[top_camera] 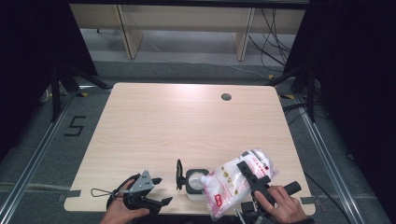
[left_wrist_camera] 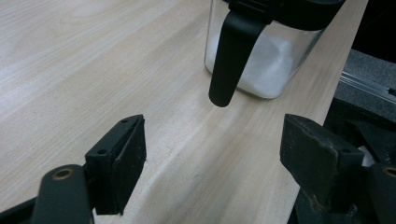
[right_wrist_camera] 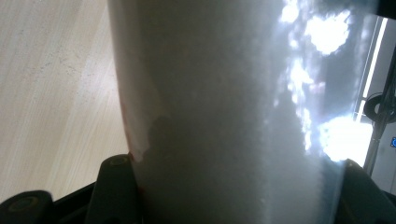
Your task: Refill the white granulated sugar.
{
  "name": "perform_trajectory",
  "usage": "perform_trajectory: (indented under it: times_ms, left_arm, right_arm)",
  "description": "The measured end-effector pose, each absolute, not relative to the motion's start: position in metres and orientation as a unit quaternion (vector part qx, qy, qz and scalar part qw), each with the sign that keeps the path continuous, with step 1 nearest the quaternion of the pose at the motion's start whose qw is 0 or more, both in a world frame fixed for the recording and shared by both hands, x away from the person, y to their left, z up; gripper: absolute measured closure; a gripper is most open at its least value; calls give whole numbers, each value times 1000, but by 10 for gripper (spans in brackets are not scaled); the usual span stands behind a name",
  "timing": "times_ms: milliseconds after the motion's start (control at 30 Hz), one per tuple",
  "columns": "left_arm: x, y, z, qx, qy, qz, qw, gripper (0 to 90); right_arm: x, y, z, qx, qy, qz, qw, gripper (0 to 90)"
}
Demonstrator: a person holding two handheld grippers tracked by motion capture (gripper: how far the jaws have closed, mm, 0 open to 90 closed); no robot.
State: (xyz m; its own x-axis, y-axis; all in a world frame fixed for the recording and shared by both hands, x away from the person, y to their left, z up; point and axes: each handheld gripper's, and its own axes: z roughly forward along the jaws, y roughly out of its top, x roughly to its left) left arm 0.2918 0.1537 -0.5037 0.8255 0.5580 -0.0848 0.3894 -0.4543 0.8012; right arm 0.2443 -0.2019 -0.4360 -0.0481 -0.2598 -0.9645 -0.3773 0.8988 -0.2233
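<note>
Right gripper: jaws clamped across the middle of a plastic bag of white granules, the film bulging between them in the right gripper view; bag held tilted above the near right part of the table, its lower end leaning toward a clear square jar. Left gripper: jaws spread wide, gripping nothing, resting low just left of the jar; in the left gripper view the black pads stand well apart over bare wood. Jar: stands at the near edge, between the two grippers, part-filled with white granules; black hinged lid swung up and open, its latch arm hanging down the glass wall. Handling, bag: soft, slack, contents shift with tilt; probably moderately heavy; film slippery, likely to slide or sag through a mid-body pinch. Best hold judged to be across the packed middle, as now, with the pouring corner kept free. Handling, jar: rigid, smooth, probably breakable, close to the edge; steady it by its side walls.
</note>
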Motion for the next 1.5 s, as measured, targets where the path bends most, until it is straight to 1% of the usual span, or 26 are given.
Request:
perform_trajectory:
  times_ms: [167,267,300,333,500,567,600,700,767,867,900,967,1000,1067,1167,1333,1500]
  left_arm:
    - [291,153,-504,844,284,92,446,224]
    - [292,154,-504,847,279,98,442,224]
    - [290,152,-504,840,286,92,453,224]
    - [292,155,-503,851,274,99,438,224]
    - [291,154,-504,843,284,91,447,224]
    - [292,156,-503,853,265,102,439,224]
    - [292,155,-503,848,270,100,445,224]
    - [293,156,-503,853,264,104,437,224]
    - [291,154,-504,844,280,96,446,224]
    - [292,157,-503,852,268,101,439,224]
    - [289,154,-504,838,290,93,453,224]
    - [290,153,-504,837,290,92,454,224]
    - [291,155,-504,848,280,99,440,224]
    - [291,154,-504,845,278,99,447,224]
    - [292,156,-503,852,268,102,438,224]
    - [290,154,-504,843,284,95,447,224]
    - [291,156,-503,848,280,101,438,224]
  right_arm:
    - [246,-202,-436,-238,719,35,652,468]
    - [246,-202,-436,-235,721,36,651,469]
    - [245,-202,-436,-236,721,36,651,469]
    - [245,-201,-437,-224,724,41,651,469]
    - [245,-203,-437,-214,727,46,651,470]
    - [246,-202,-436,-226,722,45,652,470]
    - [246,-201,-435,-229,715,47,659,470]
    - [244,-202,-435,-221,724,49,652,471]
    - [245,-202,-435,-227,720,47,654,471]
    - [246,-202,-435,-225,722,46,653,471]
    - [246,-201,-435,-230,717,46,657,471]
    - [245,-201,-435,-233,715,43,658,471]
    - [245,-201,-435,-233,717,45,655,471]
    - [246,-201,-435,-233,717,46,655,472]
    - [246,-201,-435,-233,718,45,655,472]
    - [245,-201,-436,-225,723,48,651,473]
    - [245,-201,-435,-235,716,44,656,474]
